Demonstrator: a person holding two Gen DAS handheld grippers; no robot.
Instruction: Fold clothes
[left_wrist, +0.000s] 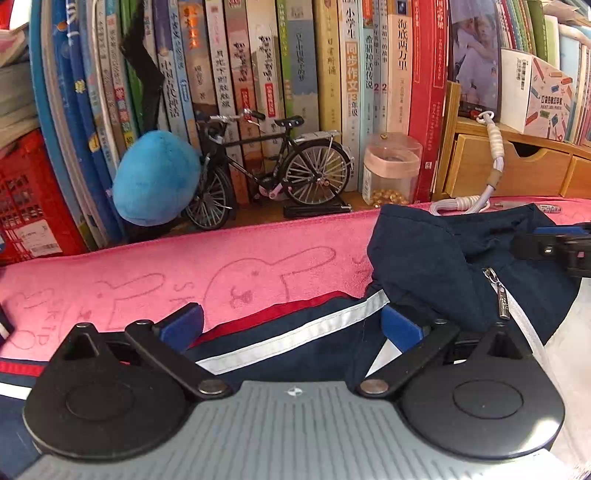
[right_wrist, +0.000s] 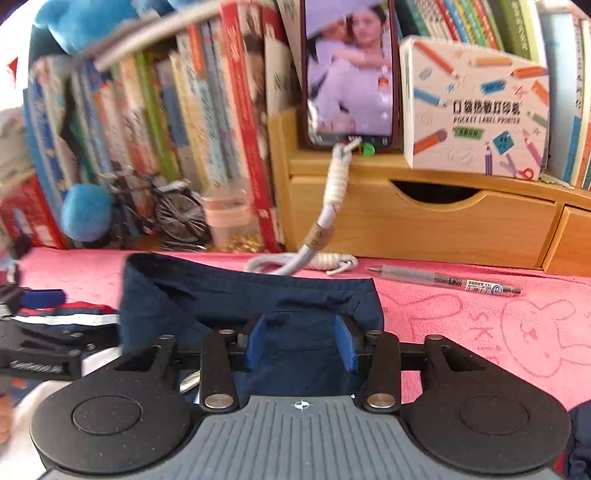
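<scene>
both grippers, left (left_wrist: 291, 325) and right (right_wrist: 301, 341), spread apart, apparently unclenched, over the navy jacket (right_wrist: 236, 295).

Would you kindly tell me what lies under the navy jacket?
A pink rabbit-print towel spreads beneath the navy jacket. Whatever surface supports the towel is covered.

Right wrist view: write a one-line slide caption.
Right tool open over the navy jacket on a pink towel, pen beside it.

Toy bicycle (left_wrist: 273, 162), jar (left_wrist: 391, 170) and pen (right_wrist: 447, 282) near books (left_wrist: 258, 66).
</scene>
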